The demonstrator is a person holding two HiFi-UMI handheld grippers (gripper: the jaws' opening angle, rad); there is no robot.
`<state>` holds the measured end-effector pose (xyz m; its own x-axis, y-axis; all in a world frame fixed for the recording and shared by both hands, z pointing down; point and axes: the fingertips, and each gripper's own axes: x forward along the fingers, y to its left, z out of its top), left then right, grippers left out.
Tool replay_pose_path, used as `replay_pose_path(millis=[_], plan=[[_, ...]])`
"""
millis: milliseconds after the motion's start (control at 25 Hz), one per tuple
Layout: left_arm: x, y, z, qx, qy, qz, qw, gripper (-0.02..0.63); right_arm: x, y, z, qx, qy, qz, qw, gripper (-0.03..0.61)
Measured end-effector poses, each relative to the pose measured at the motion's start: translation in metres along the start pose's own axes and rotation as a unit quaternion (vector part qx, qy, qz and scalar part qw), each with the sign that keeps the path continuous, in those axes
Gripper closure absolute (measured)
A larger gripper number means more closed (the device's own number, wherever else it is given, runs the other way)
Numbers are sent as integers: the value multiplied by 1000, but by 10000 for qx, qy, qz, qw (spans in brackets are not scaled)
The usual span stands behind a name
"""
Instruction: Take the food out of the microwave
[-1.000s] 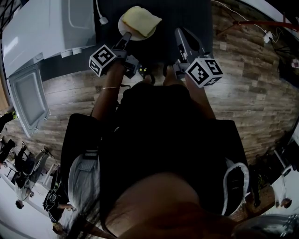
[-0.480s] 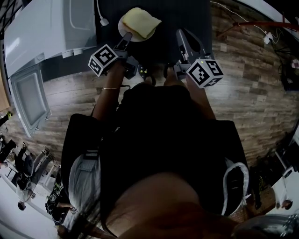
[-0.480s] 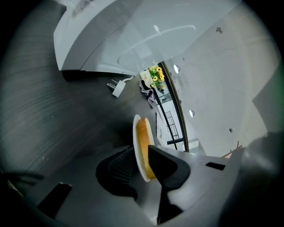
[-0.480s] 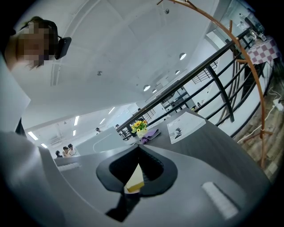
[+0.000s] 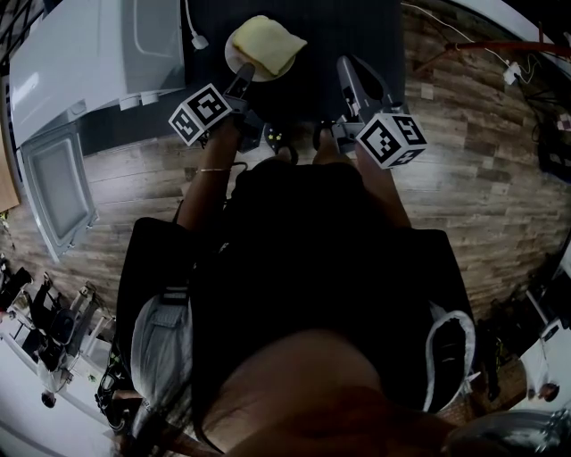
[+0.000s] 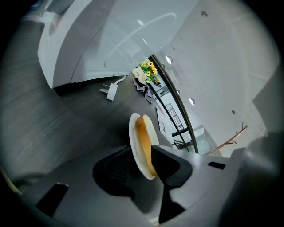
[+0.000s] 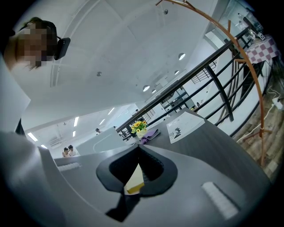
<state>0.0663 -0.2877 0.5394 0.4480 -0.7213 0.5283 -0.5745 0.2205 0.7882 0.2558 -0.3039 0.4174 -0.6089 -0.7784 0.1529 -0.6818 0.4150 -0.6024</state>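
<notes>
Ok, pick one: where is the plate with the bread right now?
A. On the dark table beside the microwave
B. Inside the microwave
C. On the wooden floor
A: the plate with the bread sits on the dark table, outside the open microwave; its rim lies between the jaws of the left gripper, which are opening.

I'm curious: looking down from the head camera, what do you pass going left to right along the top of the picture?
microwave → plug → plate with bread → right tool → wooden floor
</notes>
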Motion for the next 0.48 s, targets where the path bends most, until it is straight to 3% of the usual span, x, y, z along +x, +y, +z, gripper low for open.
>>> replay_pose_path(millis=[240,480], plan=[[1,6,-3,360,131,239,9990,480,-3,-2,1,11,-31,-43,10000,578],[0,15,-3,992,247,557,9932,467,-3,-3,2,17,-49,-37,10000,578]])
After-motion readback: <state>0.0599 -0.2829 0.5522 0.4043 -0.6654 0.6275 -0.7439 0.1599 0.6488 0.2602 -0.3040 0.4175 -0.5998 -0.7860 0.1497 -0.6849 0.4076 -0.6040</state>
